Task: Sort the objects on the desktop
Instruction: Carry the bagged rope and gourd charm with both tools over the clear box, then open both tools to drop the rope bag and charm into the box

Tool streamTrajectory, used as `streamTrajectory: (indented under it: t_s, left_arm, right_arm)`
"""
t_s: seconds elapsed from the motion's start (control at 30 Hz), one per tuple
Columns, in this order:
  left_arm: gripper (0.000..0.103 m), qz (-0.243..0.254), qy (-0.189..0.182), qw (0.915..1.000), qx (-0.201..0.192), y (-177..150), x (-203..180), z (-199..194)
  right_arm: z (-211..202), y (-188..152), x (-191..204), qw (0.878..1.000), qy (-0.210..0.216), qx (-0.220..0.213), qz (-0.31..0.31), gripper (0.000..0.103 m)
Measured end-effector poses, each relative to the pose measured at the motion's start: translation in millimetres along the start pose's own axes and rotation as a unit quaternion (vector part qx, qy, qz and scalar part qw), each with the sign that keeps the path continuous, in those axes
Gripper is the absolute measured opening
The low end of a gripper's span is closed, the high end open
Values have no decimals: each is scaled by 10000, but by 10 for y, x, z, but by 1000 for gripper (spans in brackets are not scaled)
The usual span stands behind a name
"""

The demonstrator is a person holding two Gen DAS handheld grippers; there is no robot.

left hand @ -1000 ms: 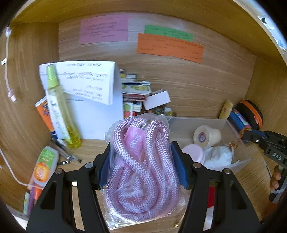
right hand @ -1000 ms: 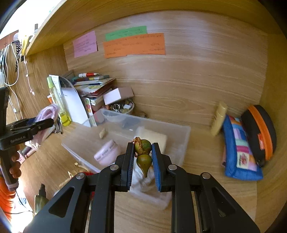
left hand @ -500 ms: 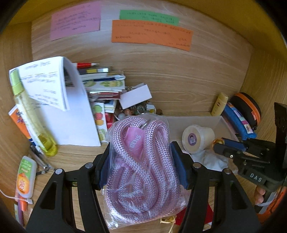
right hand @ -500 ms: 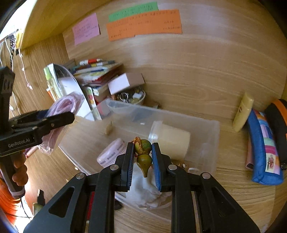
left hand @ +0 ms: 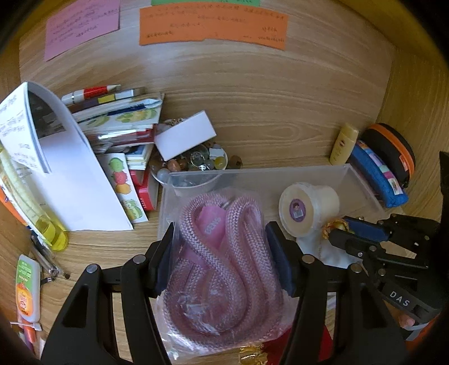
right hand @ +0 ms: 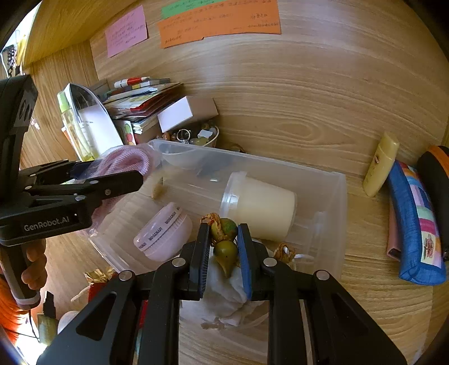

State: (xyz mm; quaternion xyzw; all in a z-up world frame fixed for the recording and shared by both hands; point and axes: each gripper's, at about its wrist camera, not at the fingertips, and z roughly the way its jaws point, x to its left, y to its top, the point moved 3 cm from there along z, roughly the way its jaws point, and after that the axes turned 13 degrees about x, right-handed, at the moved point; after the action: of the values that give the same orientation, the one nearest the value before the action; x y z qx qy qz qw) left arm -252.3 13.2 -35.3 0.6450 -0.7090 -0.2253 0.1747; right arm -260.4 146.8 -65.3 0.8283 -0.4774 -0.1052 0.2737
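Pink rope (left hand: 221, 252), coiled inside a clear plastic bag, is clamped between the blue pads of the left gripper (left hand: 220, 241), whose fingers stand fairly wide around the bundle. The bag hangs over the left end of the clear plastic bin (left hand: 362, 182), its top reaching just past the bin's rim. The right gripper (right hand: 224, 241) holds a small green gourd charm (right hand: 224, 252) with a gold-brown cord, its fingers drawn narrow against the charm's sides; it hovers above the near side of the bin.

Inside the bin lie a cream cup with a lid (right hand: 261, 207) on its side, a pink round jar (right hand: 164, 233) toward the left end, and a crumpled white cloth (right hand: 224, 297) at the near wall under the right gripper. Just behind the bin's far left corner sits a small bowl of beads and rings (left hand: 196, 162), with a white box (left hand: 185, 137) resting partly over it. Left of the bin are a stack of books (left hand: 118, 120), a bent white sheet of paper (left hand: 64, 179) and a yellow spray bottle (left hand: 42, 219). To the right of the bin, a cream tube (right hand: 380, 164) leans at the wooden back wall, beside a blue patchwork pouch (right hand: 415, 224) and a black case with an orange rim (left hand: 393, 151). Pink (left hand: 81, 25) and orange (left hand: 213, 25) notes are stuck high on the wall behind the bin.
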Motion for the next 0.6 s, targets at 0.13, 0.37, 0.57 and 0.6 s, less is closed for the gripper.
streamTrajectory:
  t_s: [0.13, 0.37, 0.57, 0.6]
  left_arm:
    - [49, 112, 85, 9998, 130, -2, -47, 81]
    - [49, 211, 184, 9995, 121, -19, -82, 32]
    - [49, 268, 442, 9987, -21, -45, -77, -133]
    - [49, 251, 447, 9987, -11, -53, -65, -151]
  right_arm:
    - [10, -12, 20, 9999, -90, -5, -63, 18]
    - [-13, -21, 56, 9997, -141, -15, -181, 21]
    - [-101, -24, 79, 9997, 98, -105, -186, 60]
    - [-127, -24, 99, 9995, 135, -147, -226, 62]
